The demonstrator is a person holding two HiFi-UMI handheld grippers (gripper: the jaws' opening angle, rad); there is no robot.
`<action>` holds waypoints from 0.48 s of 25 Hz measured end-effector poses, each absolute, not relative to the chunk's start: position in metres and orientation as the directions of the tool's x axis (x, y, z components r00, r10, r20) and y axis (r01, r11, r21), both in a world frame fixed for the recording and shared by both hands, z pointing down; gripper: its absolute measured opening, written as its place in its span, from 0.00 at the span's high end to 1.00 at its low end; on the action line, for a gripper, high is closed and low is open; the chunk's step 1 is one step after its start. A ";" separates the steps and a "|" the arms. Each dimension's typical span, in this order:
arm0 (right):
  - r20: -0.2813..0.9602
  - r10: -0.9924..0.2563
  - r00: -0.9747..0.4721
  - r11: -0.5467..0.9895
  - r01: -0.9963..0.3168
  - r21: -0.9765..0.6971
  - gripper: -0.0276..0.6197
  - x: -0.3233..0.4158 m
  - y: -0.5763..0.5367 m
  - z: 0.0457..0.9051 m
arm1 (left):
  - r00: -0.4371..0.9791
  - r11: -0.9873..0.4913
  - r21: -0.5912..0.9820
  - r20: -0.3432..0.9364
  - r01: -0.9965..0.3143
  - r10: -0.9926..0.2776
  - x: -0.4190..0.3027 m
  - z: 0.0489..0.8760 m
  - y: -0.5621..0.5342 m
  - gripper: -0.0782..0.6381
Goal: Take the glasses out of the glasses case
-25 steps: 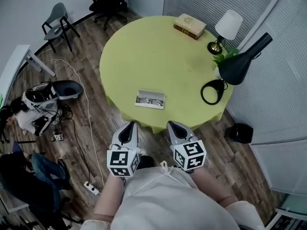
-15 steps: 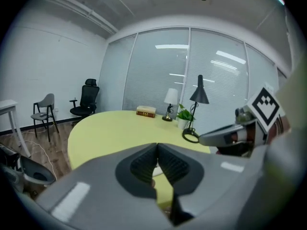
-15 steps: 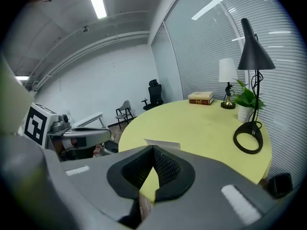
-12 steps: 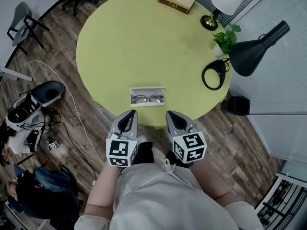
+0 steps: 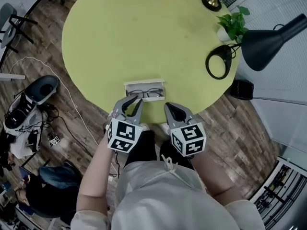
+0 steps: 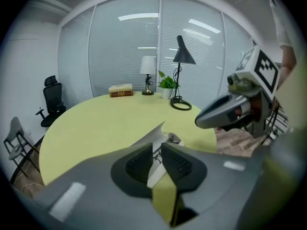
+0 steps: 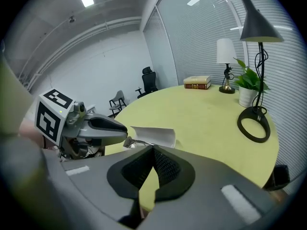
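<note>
The glasses (image 5: 146,94) lie inside the open glasses case (image 5: 144,84), which sits at the edge of the round counter (image 5: 144,32) closest to you, lid raised on its far side. Nothing has been lifted, so by my reading you are on the approach, just before the grasp.

Your left gripper (image 5: 132,102) is the one lined up. Its tips reach the near rim of the case, though I cannot tell whether they touch it. In the left gripper view, the left gripper (image 6: 157,150) has its pads only a sliver apart, with nothing between them and the white case showing beyond the gap. That gap looks too narrow to take the frame, so the next move probably calls for spreading the jaws wider, then lowering them over the bridge or a rim of the glasses and closing gently.

Your right gripper (image 5: 172,111) hangs just beside the case on its right, over the counter's edge. In the right gripper view, the right gripper (image 7: 153,150) has its pads pressed together on nothing. It could steady the case while the other lifts.
</note>
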State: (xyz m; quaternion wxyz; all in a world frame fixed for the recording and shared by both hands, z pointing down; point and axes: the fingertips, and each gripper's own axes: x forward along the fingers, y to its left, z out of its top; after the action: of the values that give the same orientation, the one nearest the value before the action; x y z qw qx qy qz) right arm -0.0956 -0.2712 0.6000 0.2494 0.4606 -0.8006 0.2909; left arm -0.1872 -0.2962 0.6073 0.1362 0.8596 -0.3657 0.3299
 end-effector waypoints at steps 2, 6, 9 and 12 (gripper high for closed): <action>0.678 -0.578 -0.454 0.411 -0.880 -0.239 0.96 -0.096 -0.275 0.607 | 0.523 -0.723 -0.010 0.683 -0.691 -0.509 -0.183 0.614 -0.303 0.81; 0.698 -0.552 -0.455 0.421 -0.876 -0.238 0.96 -0.099 -0.280 0.618 | 0.537 -0.790 0.003 0.735 -0.613 -0.414 -0.177 0.629 -0.309 0.77; 0.708 -0.538 -0.458 0.421 -0.873 -0.245 0.96 -0.101 -0.282 0.624 | 0.538 -0.837 0.020 0.774 -0.547 -0.333 -0.173 0.640 -0.309 0.76; 0.714 -0.528 -0.459 0.425 -0.871 -0.246 0.96 -0.101 -0.281 0.626 | 0.521 -0.895 0.015 0.817 -0.447 -0.246 -0.167 0.651 -0.304 0.76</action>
State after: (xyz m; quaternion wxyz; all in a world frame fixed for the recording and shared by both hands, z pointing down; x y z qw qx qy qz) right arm -0.1007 -0.2808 0.6256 0.2786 0.4392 -0.7968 0.3077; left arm -0.1672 -0.3041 0.6507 0.1123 0.8648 -0.2003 0.4464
